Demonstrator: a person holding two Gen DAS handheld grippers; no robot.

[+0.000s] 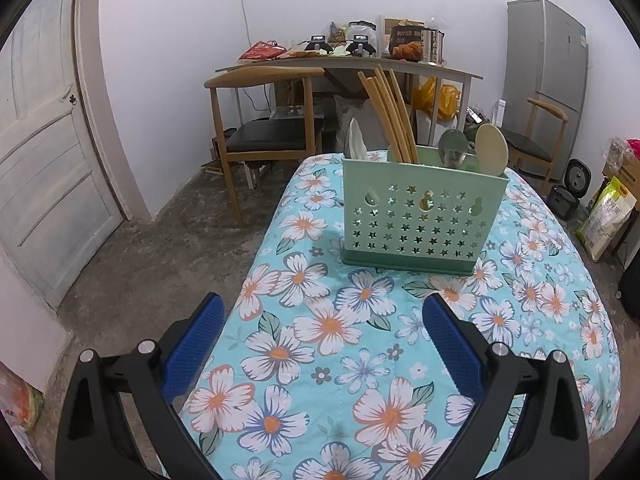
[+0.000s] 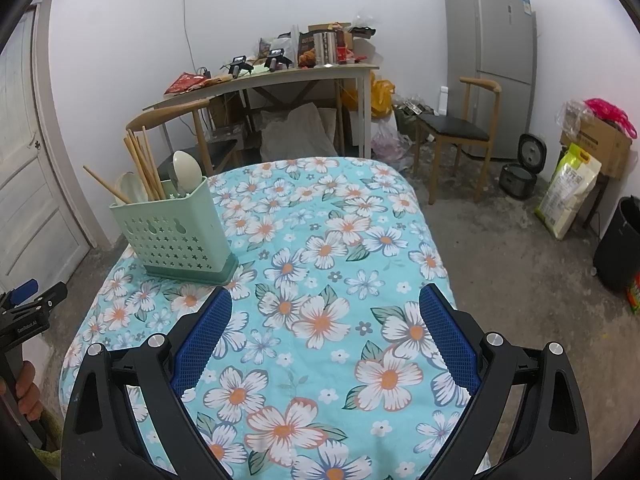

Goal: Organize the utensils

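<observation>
Across the foreground of both wrist views: floral tablecloth (image 2: 320,264), turquoise with white and orange blooms, draped over a rounded table; no loose cutlery visible anywhere on it.

Toward the far left part of the cloth: utensil caddy (image 1: 420,216), mint green plastic, star-punched front, darker drip base; upright, well apart from both tools. Divided inside, judging by how contents cluster, though the partitions themselves are hidden.

Standing in the caddy, handles down, presumably for drying and easy picking:
- chopsticks (image 1: 390,116), a bundle of pale wood, leaning against the rim; one stray stick splayed outward in the right wrist view.
- cream spoon (image 1: 493,148), bowl upward, at the right-hand end.
- dark green spoon (image 1: 452,144), beside the cream one.
- white spoon (image 1: 356,140), at the left-hand end.

Nearest the lens: left gripper (image 1: 322,312), blue pads spread wide, nothing between them, hovering above the cloth. Right gripper (image 2: 324,304), likewise spread and empty, also clear of the caddy.

Judgement: sorting apparently complete, both tools idle.
</observation>
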